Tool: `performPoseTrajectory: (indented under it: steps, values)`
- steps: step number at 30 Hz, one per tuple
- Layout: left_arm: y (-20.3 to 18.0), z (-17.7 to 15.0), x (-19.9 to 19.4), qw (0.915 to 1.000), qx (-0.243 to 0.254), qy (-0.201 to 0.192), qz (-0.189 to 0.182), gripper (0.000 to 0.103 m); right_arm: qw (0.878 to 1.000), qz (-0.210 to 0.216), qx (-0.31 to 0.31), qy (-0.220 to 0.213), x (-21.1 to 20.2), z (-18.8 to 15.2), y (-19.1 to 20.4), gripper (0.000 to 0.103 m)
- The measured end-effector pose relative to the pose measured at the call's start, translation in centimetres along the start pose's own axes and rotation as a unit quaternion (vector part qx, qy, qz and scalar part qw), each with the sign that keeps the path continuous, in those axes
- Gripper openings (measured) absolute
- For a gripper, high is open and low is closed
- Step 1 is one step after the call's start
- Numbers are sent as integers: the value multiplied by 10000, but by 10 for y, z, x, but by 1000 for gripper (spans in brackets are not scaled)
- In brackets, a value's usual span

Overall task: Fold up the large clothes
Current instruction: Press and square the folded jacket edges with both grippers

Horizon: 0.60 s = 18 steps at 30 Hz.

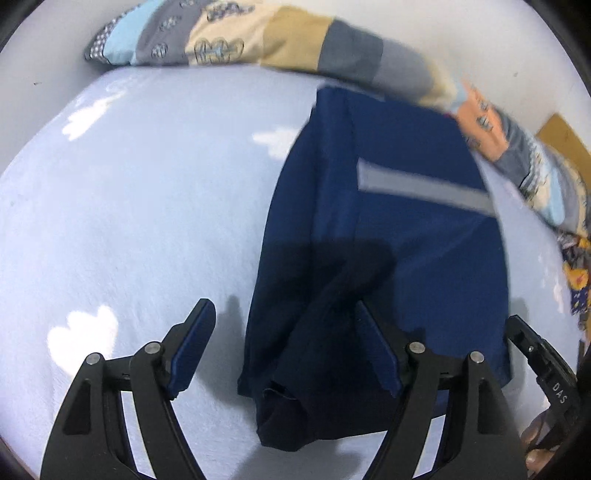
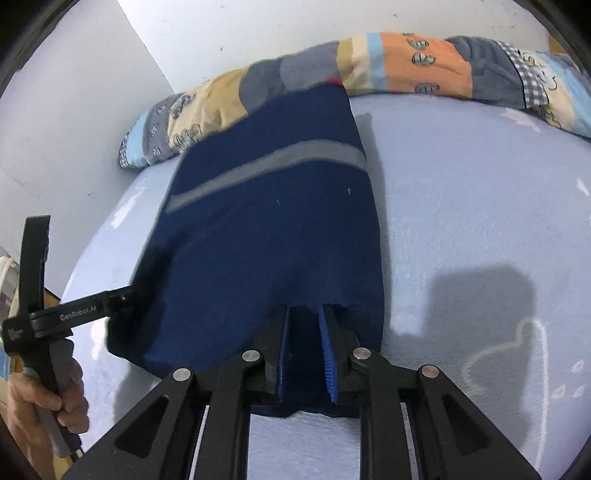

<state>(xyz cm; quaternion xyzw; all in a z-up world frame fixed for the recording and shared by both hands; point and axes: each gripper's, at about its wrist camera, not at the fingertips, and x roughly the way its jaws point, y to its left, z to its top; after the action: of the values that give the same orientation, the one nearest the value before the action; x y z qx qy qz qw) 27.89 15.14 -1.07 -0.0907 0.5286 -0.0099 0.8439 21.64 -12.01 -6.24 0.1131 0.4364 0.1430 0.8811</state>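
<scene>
item: navy garment (image 2: 273,229) — large dark blue piece with one grey band (image 2: 266,166) across it, laid lengthwise on the pale blue sheet (image 2: 461,206), folded into a long narrow shape. far end reaches up against the patchwork quilt (image 2: 424,66); near end lies under the two tools.

item: right gripper (image 2: 306,314) — jaws narrowly parted, fingertips tucked beneath a raised fold of the garment's near edge, cloth lying between the blue pads (image 2: 328,354). whether the pads actually press on the cloth cannot be told; the fabric drapes over the tips and hides them.

item: left gripper (image 1: 284,314) — jaws spread wide, nothing clamped. its left finger (image 1: 195,343) stands over bare sheet, its right finger over the garment's dark, shadowed lower corner, so the garment's left edge runs between the two. in the right wrist view the same tool (image 2: 74,314) shows at the garment's left side, held in a person's hand (image 2: 40,398).

item: patchwork quilt — rolled along the far edge of the bed against the white wall (image 2: 240,33); panels of grey, tan, cream, orange and light blue, some with small printed figures.

item: sheet — pale blue with white cloud-like marks (image 1: 81,332); a hard-edged shadow falls on it to the right of the garment.
</scene>
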Motion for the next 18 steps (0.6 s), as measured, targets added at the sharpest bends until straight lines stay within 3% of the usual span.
performPoseTrajectory:
  steps: [4, 5, 6, 7, 10, 12, 13, 14, 15, 18]
  values:
    - [7, 3, -15, 9991, -209, -270, -259, 78, 9992, -121, -162, -340, -18, 17, 6, 25]
    - [10, 2, -13, 9986, -299, -204, -392, 78, 9993, -58, -107, -351, -19, 20, 3, 31]
    - [15, 1, -10, 9980, -375, -154, -479, 78, 9995, 101, 7, -300, -19, 23, -4, 46]
    - [20, -1, -6, 9969, -524, -83, -582, 78, 9994, 155, 82, -302, -18, 23, -8, 50]
    - [29, -1, 2, 9952, -730, 107, -646, 78, 9989, 34, 277, -372, -20, 26, -24, 50]
    - [34, 1, 11, 9941, -850, 319, -585, 78, 9979, 237, 536, -273, -16, 28, -35, 53]
    - [39, 4, 16, 9917, -986, 496, -659, 78, 9964, 416, 725, -107, -10, 27, -42, 61]
    - [45, 3, 21, 9887, -1112, 613, -792, 78, 9947, 564, 861, 15, -8, 24, -49, 63]
    - [53, 0, 26, 9835, -1303, 721, -1024, 78, 9897, 848, 1136, 210, -1, 20, -60, 63]
    - [75, -5, 32, 9686, -1799, 817, -1509, 78, 9784, 1130, 1659, 504, 10, 10, -82, 63]
